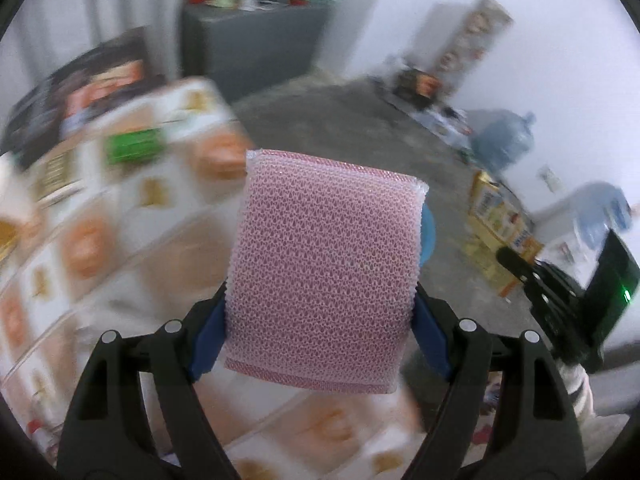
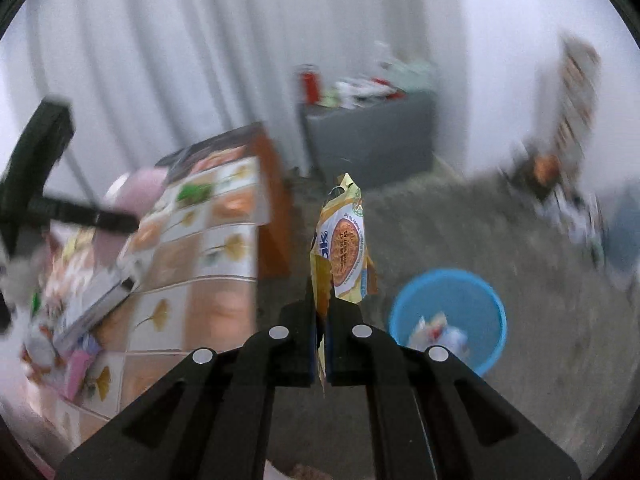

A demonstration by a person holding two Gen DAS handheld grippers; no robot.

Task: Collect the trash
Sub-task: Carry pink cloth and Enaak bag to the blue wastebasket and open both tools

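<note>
Two grippers each hold one thing. Biggest is the table (image 2: 224,264), covered in a smooth cloth with square pictures of yellow leaves. Next comes the round blue plastic bin (image 2: 492,320) on the rough gray floor, with crumpled wrappers inside. The left gripper (image 1: 320,312) squeezes a soft pink sponge (image 1: 328,272) wrapped in bumpy net. The right gripper (image 2: 320,344) is pinched tight on a shiny yellow snack wrapper (image 2: 344,256), up beside the bin; its letters are too blurry to read.
</note>
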